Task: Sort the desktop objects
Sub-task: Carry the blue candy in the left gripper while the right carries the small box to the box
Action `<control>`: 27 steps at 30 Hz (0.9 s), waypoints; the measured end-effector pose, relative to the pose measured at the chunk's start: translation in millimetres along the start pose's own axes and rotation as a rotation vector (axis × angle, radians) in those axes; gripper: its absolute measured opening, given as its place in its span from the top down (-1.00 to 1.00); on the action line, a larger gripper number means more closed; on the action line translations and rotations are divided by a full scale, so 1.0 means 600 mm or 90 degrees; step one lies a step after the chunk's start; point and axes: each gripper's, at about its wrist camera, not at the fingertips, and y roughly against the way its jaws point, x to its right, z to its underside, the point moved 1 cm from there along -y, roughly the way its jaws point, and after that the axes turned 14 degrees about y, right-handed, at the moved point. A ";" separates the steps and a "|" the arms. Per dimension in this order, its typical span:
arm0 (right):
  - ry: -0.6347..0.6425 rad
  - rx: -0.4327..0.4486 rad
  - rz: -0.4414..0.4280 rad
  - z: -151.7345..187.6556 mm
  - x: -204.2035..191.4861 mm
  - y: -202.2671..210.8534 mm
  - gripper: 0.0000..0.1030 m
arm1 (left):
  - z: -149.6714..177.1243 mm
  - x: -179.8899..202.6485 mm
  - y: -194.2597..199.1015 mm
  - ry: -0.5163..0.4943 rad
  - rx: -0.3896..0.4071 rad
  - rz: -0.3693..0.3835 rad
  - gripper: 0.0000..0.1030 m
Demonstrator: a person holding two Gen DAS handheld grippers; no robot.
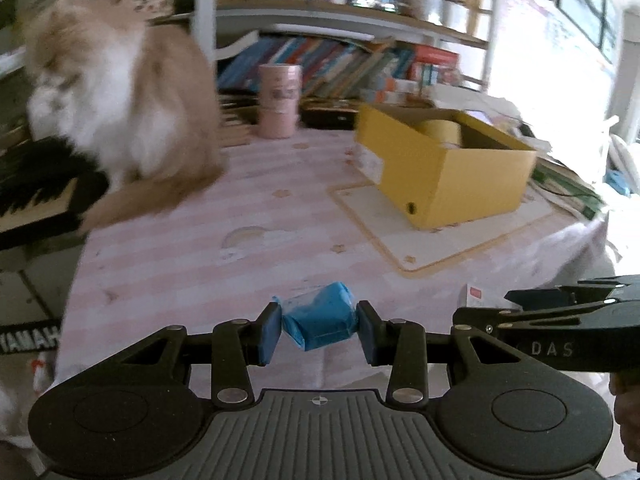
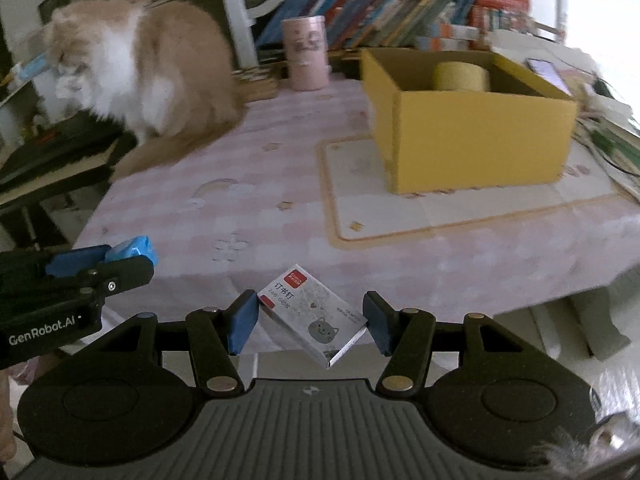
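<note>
Both loads were up and travelling! The left tool (image 1: 320, 330) clamped a small blue wrapped packet (image 1: 320, 320) at lower centre; the right tool (image 2: 306, 322) pinched a white cardboard staple box (image 2: 316, 320). Next, I judged: carry them over the open yellow cardboard box (image 2: 476, 136) at upper right, clear of the fluffy cat (image 2: 152, 80).

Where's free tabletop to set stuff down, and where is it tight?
Free: the striped cloth between the cat and the yellow box, and the near strip ahead of both grippers. The mat in front of the box is bare too. Crowded: the back edge by the pink canister and books, and the cat's corner.
</note>
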 end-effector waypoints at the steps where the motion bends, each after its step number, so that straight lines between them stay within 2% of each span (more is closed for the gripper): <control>1: -0.006 -0.002 0.008 0.006 0.006 0.004 -0.07 | 0.002 0.009 -0.003 -0.006 -0.004 0.011 0.25; 7: -0.057 -0.012 0.055 0.041 0.045 0.033 -0.07 | 0.013 0.055 -0.015 -0.049 -0.026 0.061 0.25; 15: -0.095 -0.016 0.087 0.067 0.083 0.052 -0.07 | 0.018 0.105 -0.032 -0.089 -0.041 0.096 0.25; 27: -0.096 -0.020 0.083 0.063 0.145 0.048 -0.07 | 0.006 0.165 -0.064 -0.096 -0.045 0.094 0.25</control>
